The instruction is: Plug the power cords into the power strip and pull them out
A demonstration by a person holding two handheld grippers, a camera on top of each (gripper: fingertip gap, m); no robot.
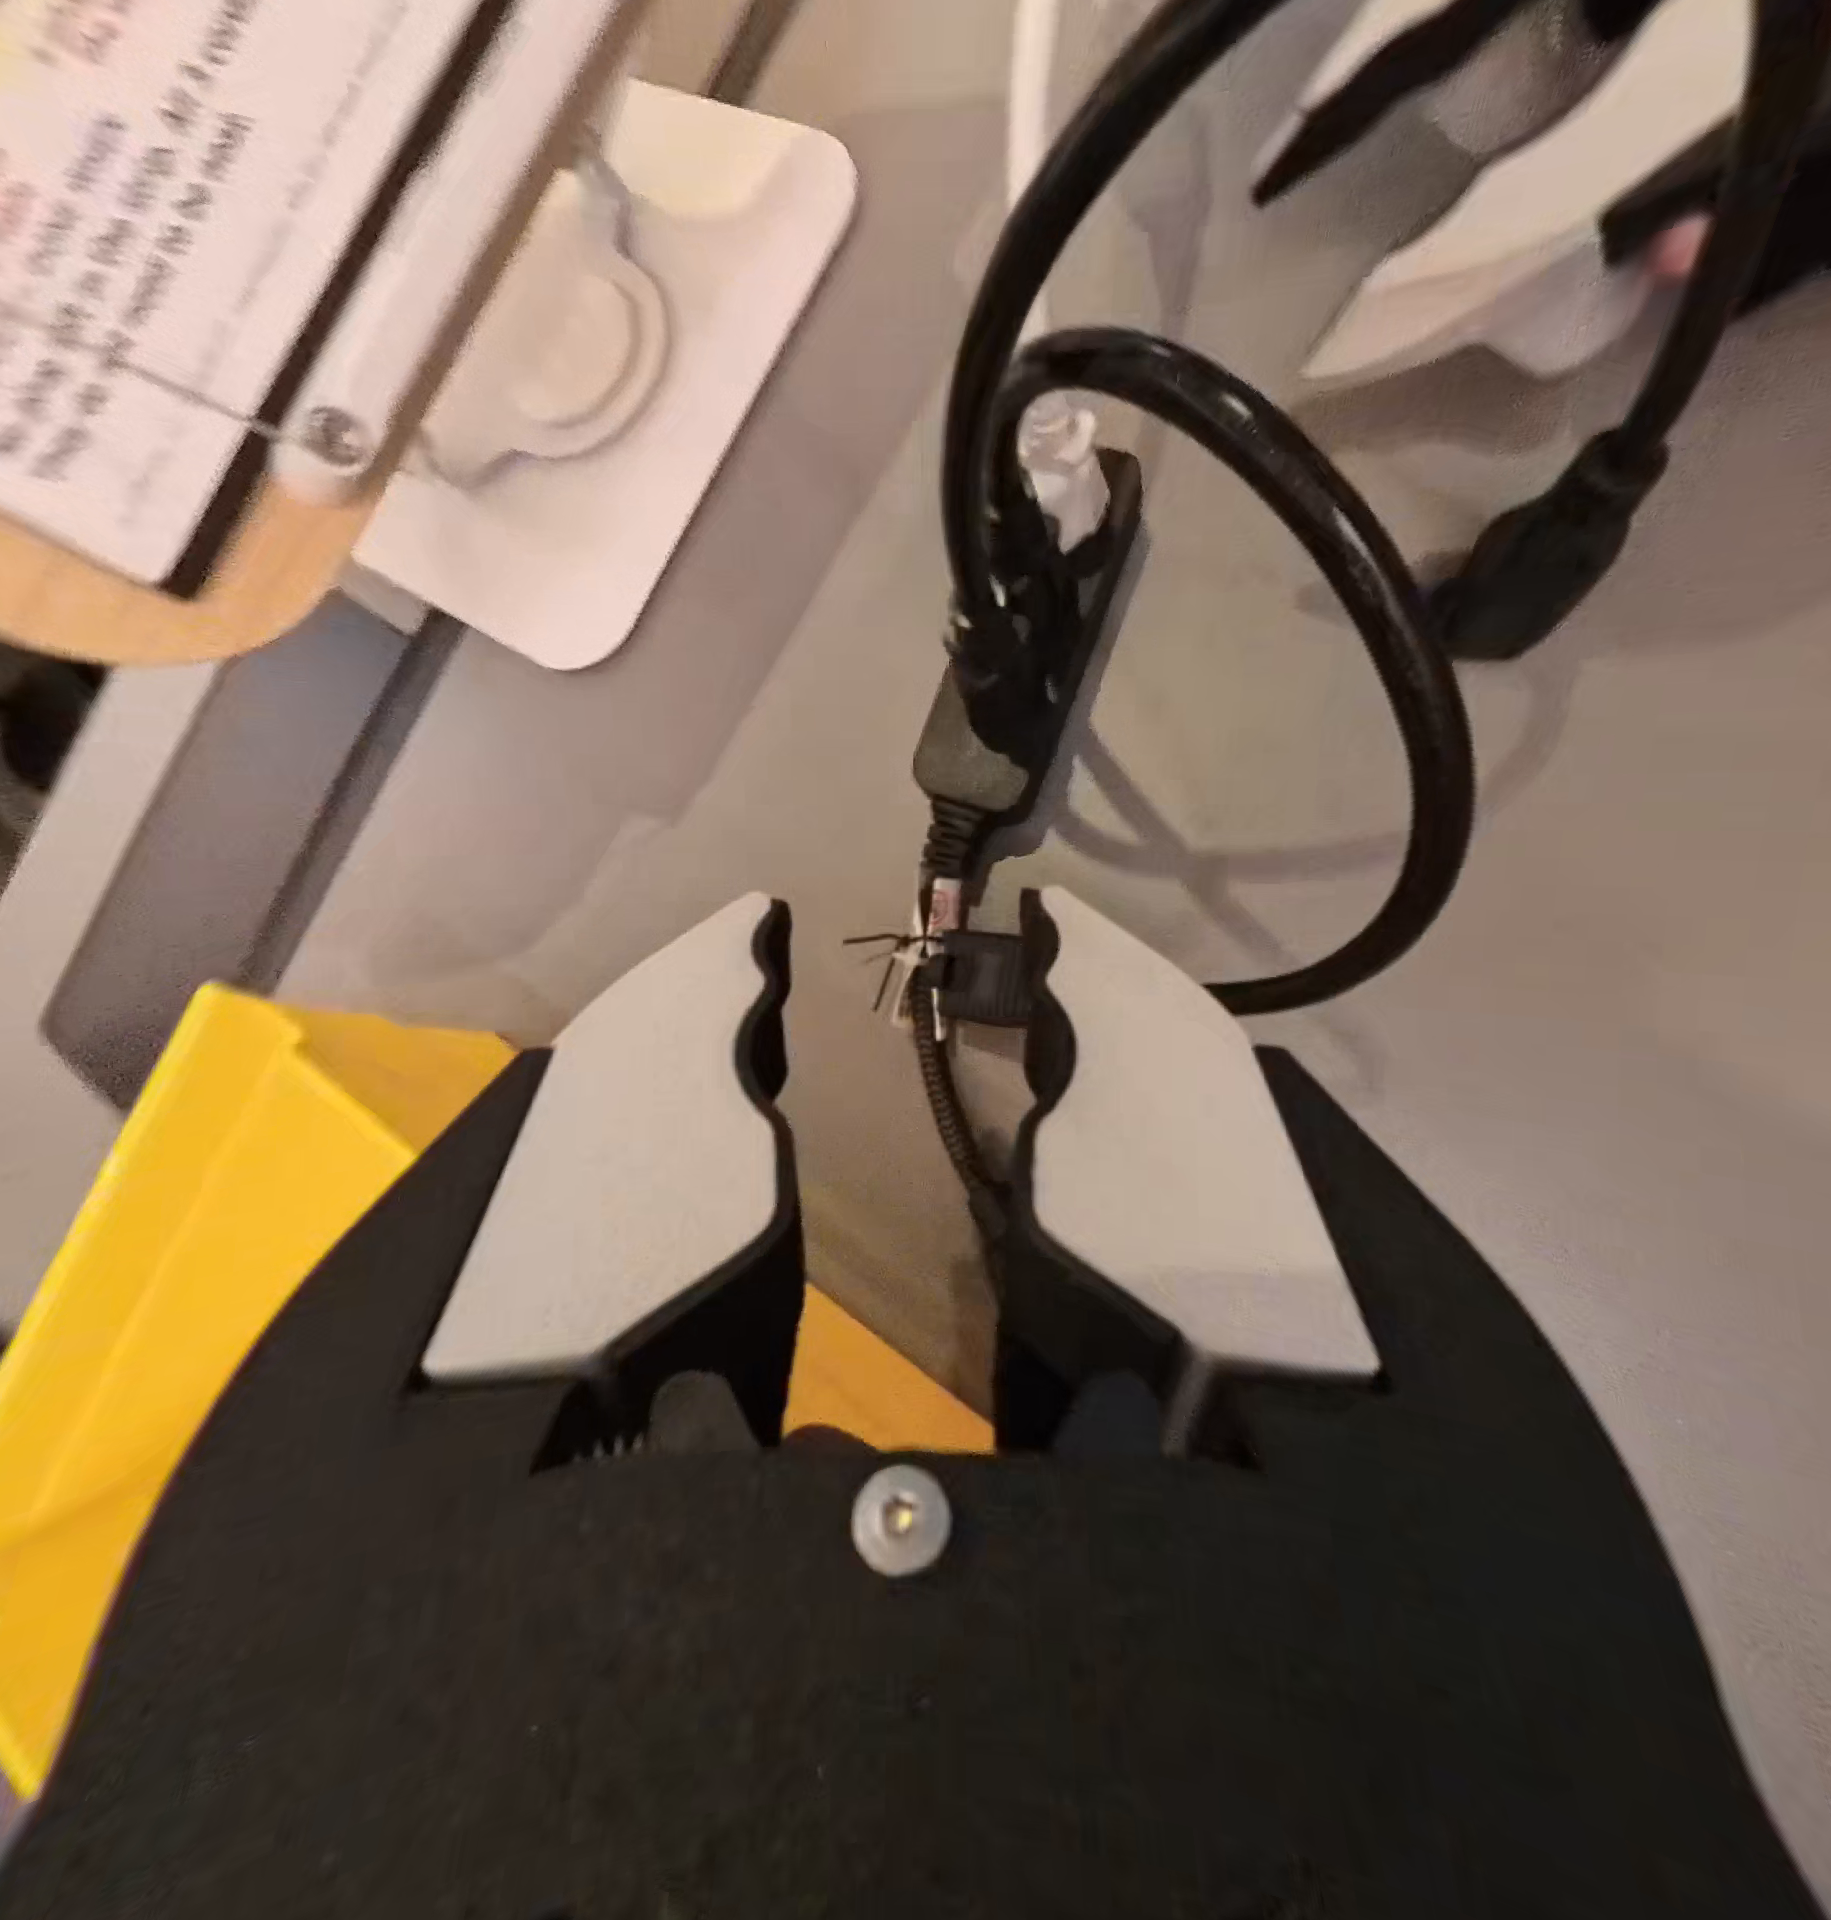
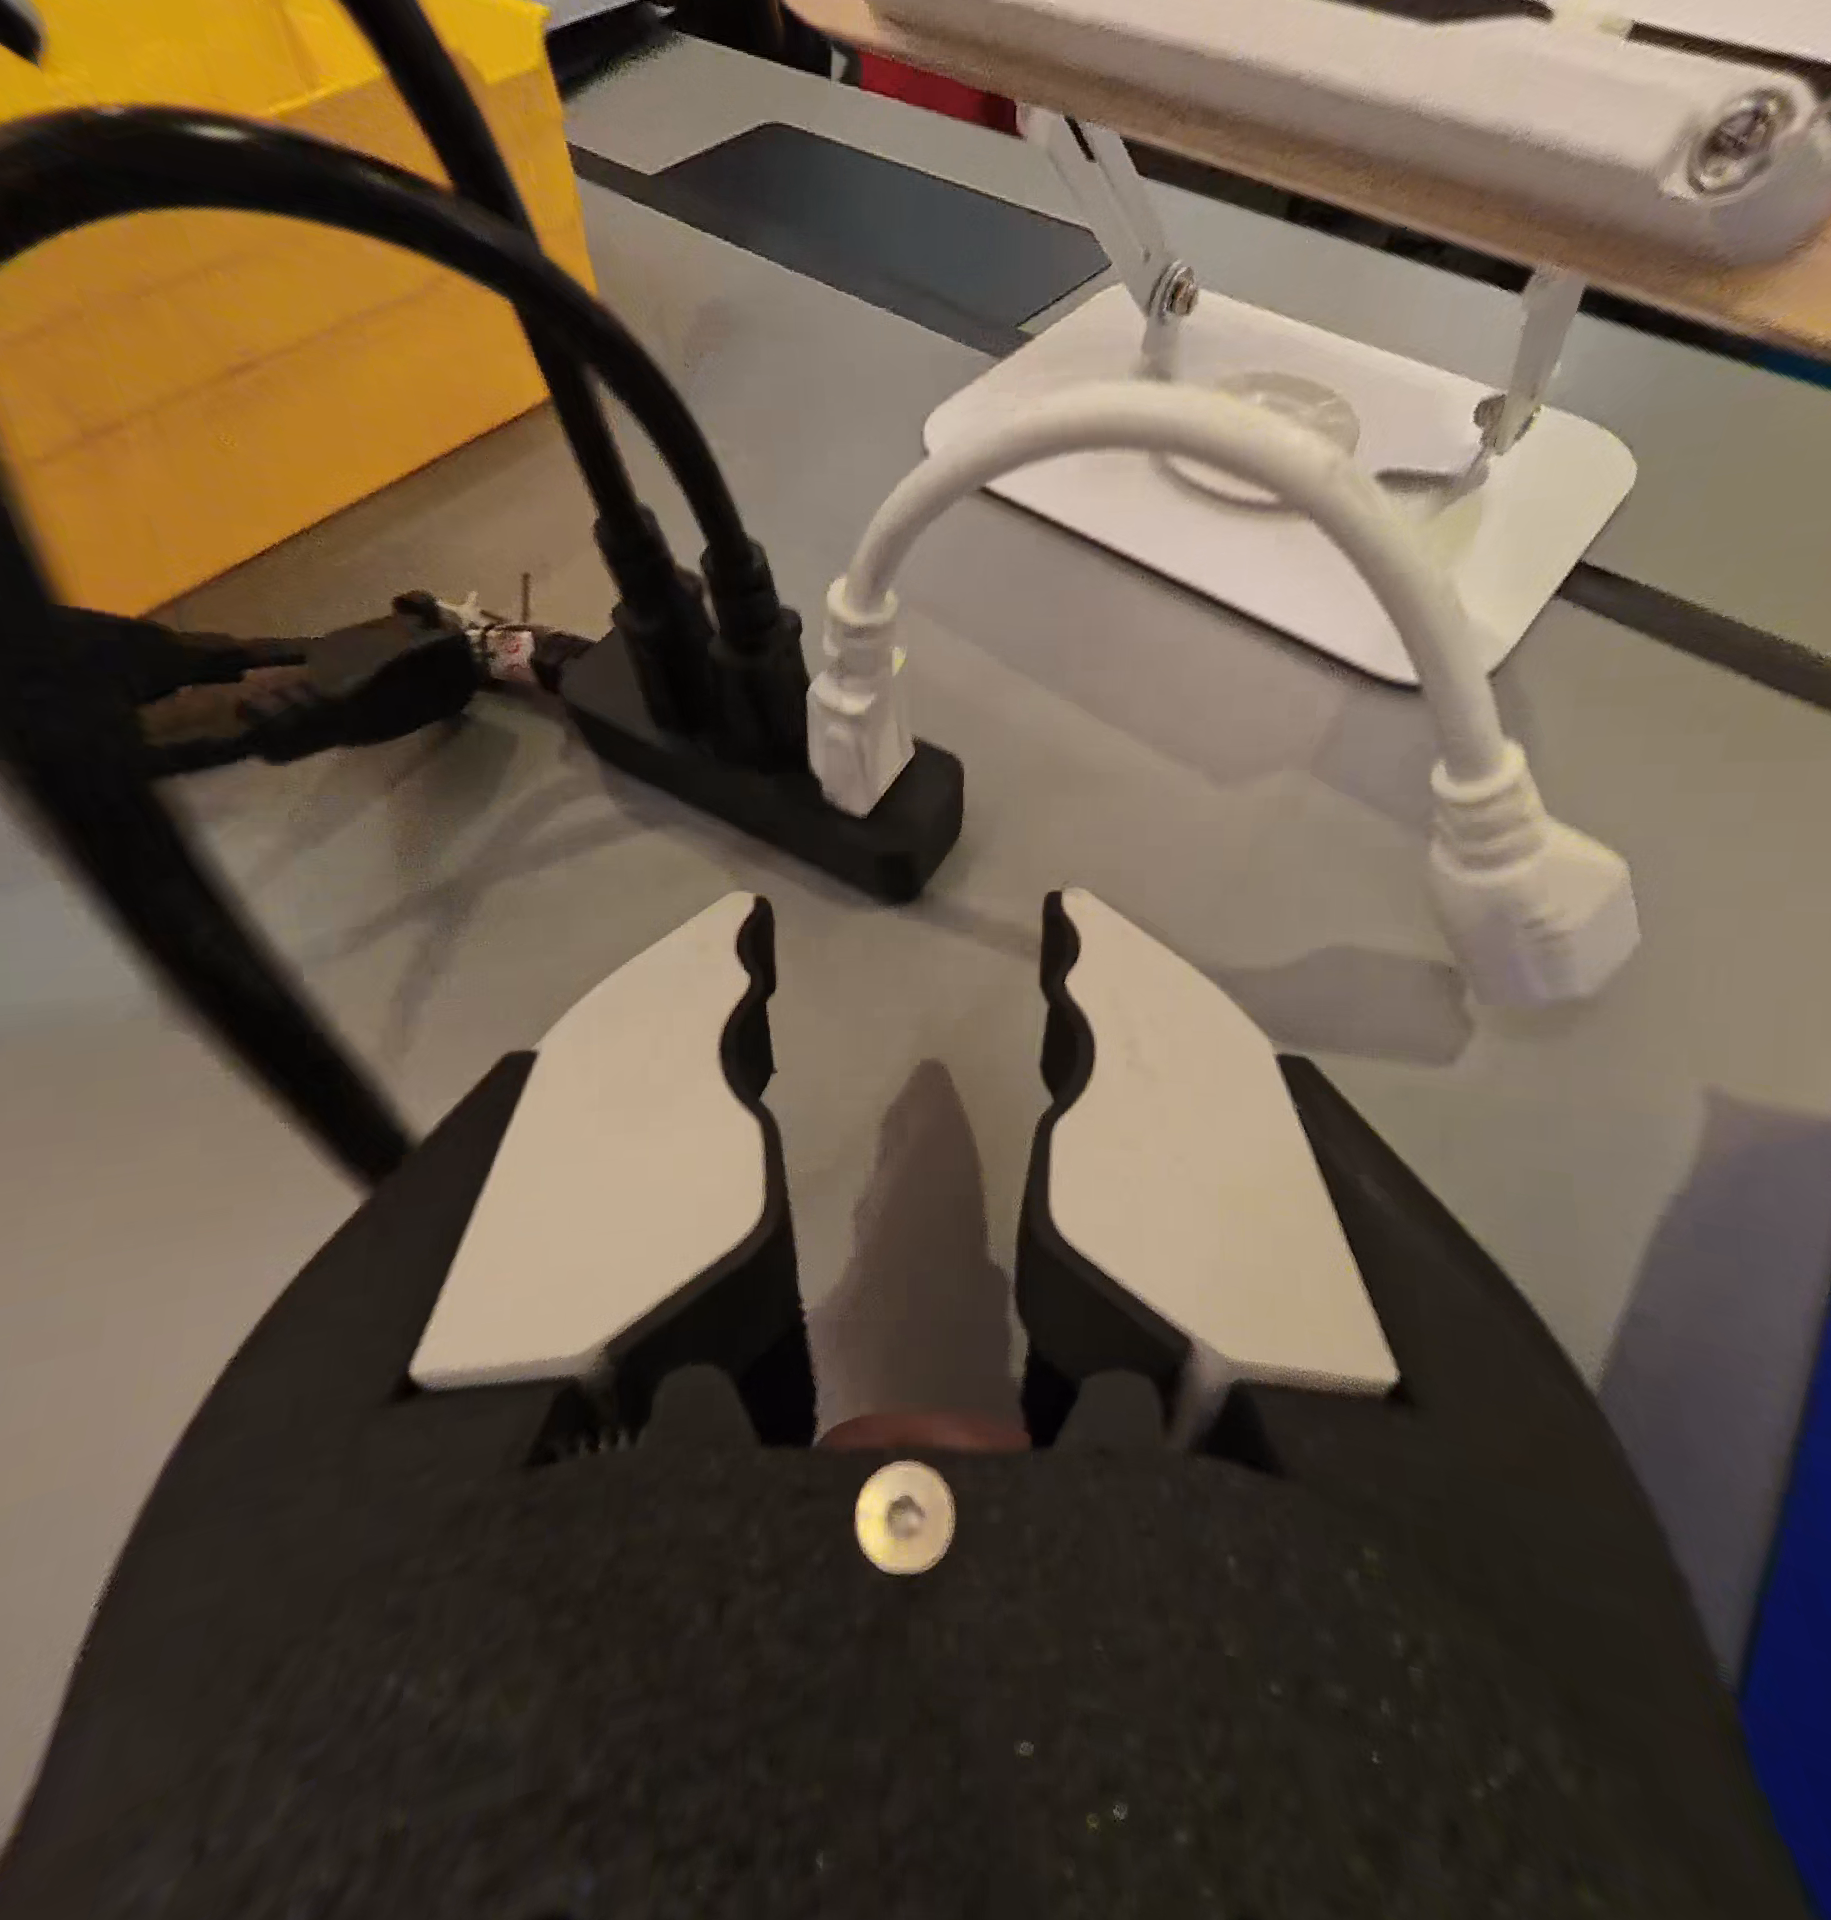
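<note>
A black power strip (image 2: 890,821) lies on the grey table, with two black plugs (image 2: 703,644) and a white plug (image 2: 854,717) standing in it. The white cord (image 2: 1150,416) arcs to its loose end connector (image 2: 1534,914) on the table. My right gripper (image 2: 906,914) is open and empty, just short of the strip's near end. In the left wrist view the strip (image 1: 1098,582) is seen end-on, with black cords (image 1: 1410,727) looping above it. My left gripper (image 1: 906,935) is open; the strip's braided lead (image 1: 942,1101) runs between its fingers, close to the right one.
A yellow bin (image 2: 215,364) stands left of the strip and also shows in the left wrist view (image 1: 163,1299). A white stand base (image 2: 1306,540) with a tilted board above it sits behind. A black cord's end connector (image 1: 1545,551) rests on the table. The right gripper (image 1: 1410,94) shows far off. My right tips are roughly 5 centimeters from the white plug (image 2: 854,717).
</note>
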